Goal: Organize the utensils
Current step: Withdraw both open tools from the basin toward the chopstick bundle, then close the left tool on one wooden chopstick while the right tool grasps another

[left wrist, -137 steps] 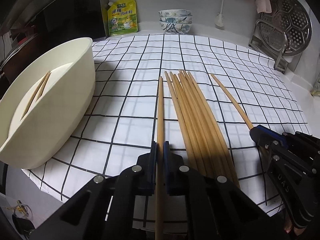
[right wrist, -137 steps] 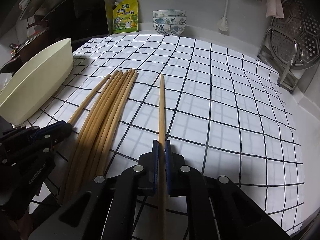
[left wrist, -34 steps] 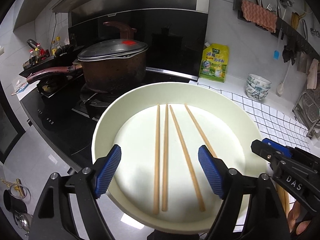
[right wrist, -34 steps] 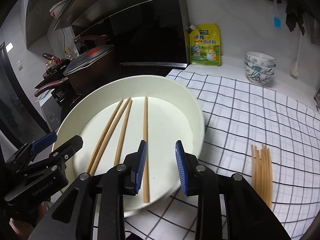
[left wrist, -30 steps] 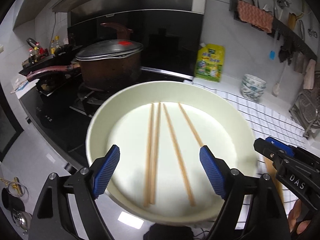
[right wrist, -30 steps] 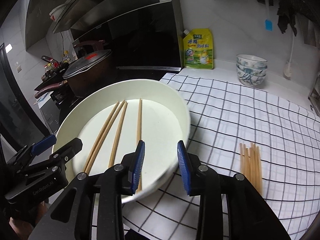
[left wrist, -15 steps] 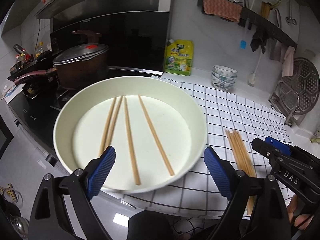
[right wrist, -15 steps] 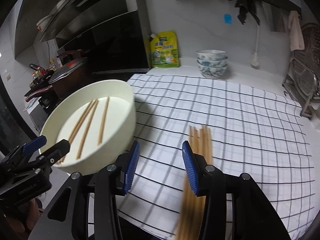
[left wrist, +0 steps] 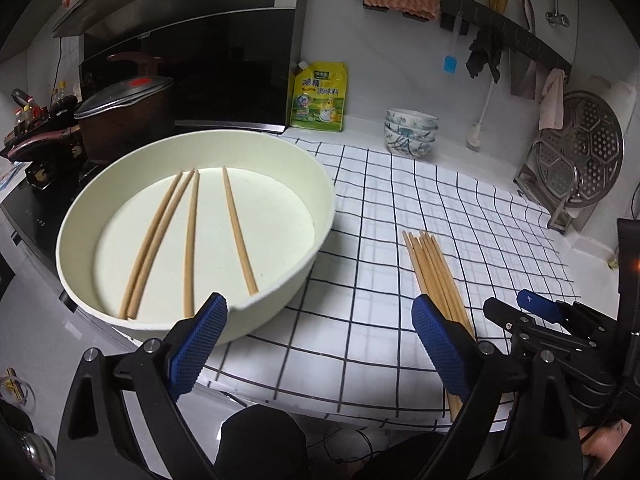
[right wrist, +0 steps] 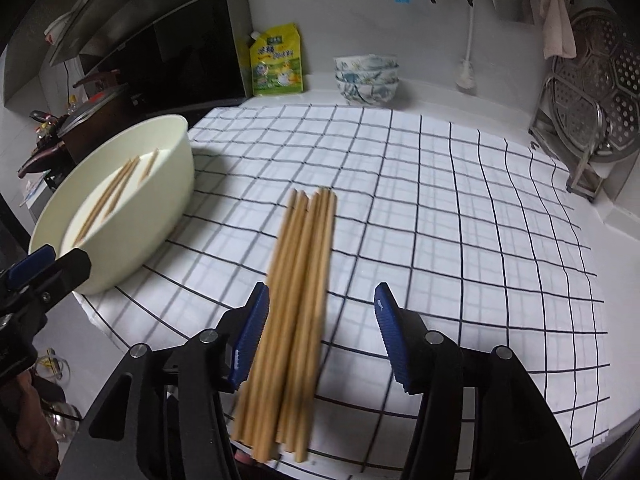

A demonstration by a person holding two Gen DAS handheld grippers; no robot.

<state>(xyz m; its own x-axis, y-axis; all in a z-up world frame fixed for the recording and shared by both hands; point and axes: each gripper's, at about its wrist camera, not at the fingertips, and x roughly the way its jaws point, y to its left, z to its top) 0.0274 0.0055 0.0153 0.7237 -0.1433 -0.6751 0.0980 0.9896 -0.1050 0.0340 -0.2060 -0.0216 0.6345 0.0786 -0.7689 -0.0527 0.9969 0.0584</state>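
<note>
Four chopsticks [left wrist: 236, 224] lie in the basin [left wrist: 320, 236] (cream); both grippers' fingers [left wrist: 440, 344] spread, holding nothing.

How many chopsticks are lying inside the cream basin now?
4. All lie on the floor of the cream basin: a touching pair at the left, one single chopstick beside it, and another chopstick at the right. None seems hidden.
</note>
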